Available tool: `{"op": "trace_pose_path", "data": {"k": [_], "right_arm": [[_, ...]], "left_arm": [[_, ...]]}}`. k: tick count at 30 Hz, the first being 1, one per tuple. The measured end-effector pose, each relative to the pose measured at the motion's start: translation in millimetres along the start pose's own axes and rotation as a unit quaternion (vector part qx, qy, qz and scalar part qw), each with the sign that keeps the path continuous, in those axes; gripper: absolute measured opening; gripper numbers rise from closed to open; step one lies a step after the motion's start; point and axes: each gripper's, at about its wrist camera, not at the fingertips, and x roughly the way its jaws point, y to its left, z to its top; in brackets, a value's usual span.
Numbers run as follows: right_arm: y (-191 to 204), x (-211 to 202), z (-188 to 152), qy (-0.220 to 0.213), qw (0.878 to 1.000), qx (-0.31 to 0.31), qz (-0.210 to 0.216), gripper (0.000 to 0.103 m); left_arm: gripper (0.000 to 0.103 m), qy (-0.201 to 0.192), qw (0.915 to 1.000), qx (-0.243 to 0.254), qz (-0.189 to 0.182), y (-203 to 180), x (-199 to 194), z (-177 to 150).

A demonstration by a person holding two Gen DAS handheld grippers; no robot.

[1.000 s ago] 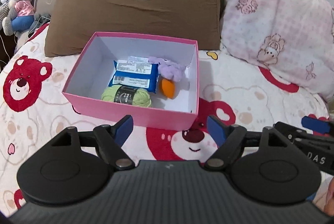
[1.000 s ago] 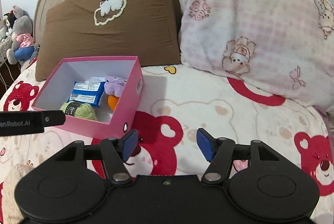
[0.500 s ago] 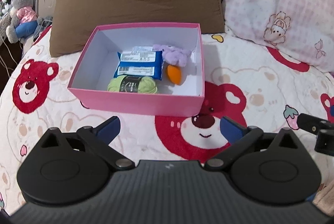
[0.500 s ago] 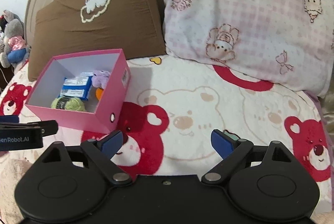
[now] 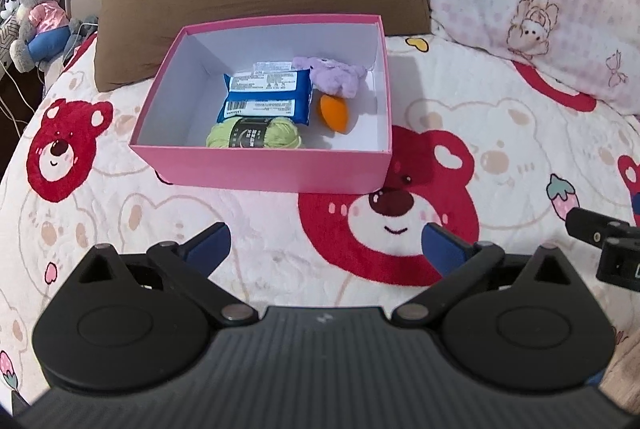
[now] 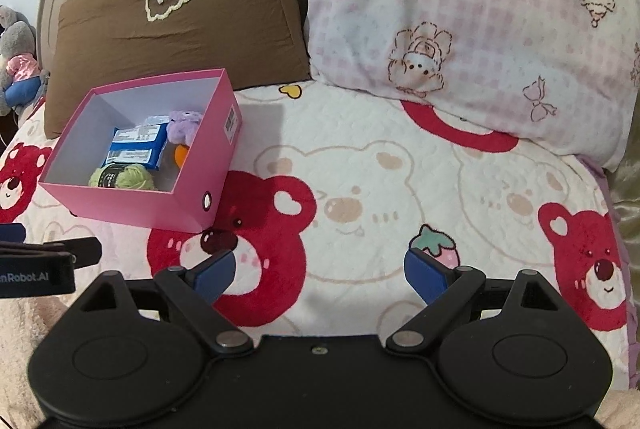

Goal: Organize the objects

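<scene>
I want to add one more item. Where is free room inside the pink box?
Free: the left half of the pink box, between its left wall and the blue packet. Crowded: the right half, with the green yarn, orange egg and purple plush.

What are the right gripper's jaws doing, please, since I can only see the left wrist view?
Observer: The right gripper is open wide, with nothing between its fingers and only the bedspread beyond them.
Operator: Thank you. Is there anything on the pink box's outer wall that faces that gripper?
Observer: Yes, the pink box has a white printed label on that wall, near its far end.
Operator: Is there anything else on it?
Observer: A small round ring sits low on the same wall, by the near corner.
</scene>
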Motion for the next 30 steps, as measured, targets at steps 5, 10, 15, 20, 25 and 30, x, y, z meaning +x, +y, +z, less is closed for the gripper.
{"op": "trace_pose_path", "data": {"k": [5, 10, 15, 20, 25, 30], "right_arm": [[0.1, 1.2, -2.0, 0.010, 1.000, -0.003, -0.003, 0.094], [-6.0, 3.8, -1.9, 0.020, 1.000, 0.009, -0.005, 0.094], [-12.6, 5.2, -2.7, 0.028, 0.999, 0.016, -0.006, 0.094], [-14.7, 4.7, -2.5, 0.031, 0.999, 0.018, -0.005, 0.094], [-11.1, 3.1, -3.7, 0.032, 0.999, 0.015, -0.004, 0.094], [-8.4, 3.1, -5.4, 0.035, 0.999, 0.011, -0.003, 0.094]], "left_arm": [[0.103, 0.008, 1.0000, 0.000, -0.002, 1.2, 1.3, 1.0], [0.103, 0.014, 0.9999, 0.001, 0.001, 2.9, 2.0, 1.3], [0.103, 0.018, 0.9997, 0.010, 0.011, 3.2, 3.8, 0.8], [0.103, 0.021, 0.9998, 0.006, 0.001, 4.8, 3.0, 1.1], [0.103, 0.023, 0.9997, 0.006, 0.003, 5.6, 2.7, 2.0], [0.103, 0.023, 0.9995, 0.019, 0.013, 1.9, 1.1, 1.1]]}}
